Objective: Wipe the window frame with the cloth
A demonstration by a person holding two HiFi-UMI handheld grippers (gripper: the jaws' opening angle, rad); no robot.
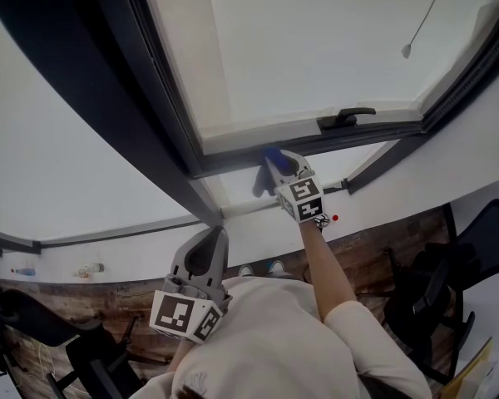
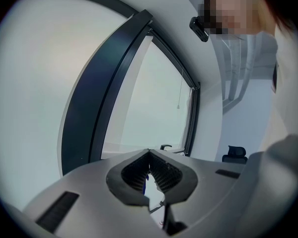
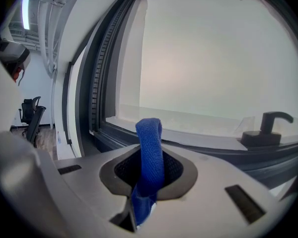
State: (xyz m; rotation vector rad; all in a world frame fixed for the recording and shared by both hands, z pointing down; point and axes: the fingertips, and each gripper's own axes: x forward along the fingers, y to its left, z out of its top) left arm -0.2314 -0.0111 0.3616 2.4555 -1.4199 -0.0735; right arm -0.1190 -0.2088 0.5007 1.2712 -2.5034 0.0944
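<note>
Head view: the right gripper (image 1: 281, 166) holds a blue cloth (image 1: 274, 155) at the window frame's (image 1: 224, 160) lower bar, left of the handle (image 1: 346, 118). The left gripper (image 1: 206, 252) hangs low by the chest.

Left gripper view: its jaws are pressed together with nothing between them.

Right gripper view: the jaws pinch the cloth's narrow fold. Hard dragging could tug it free, or it could snag on the handle.

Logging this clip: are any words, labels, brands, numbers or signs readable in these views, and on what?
No text can be read in any view.
Marker cubes on the left hand-held gripper and right hand-held gripper: black-and-white squares only, no letters.
Small things by the wall: too small to read.
Cloth, window frame, handle: no print shows.
</note>
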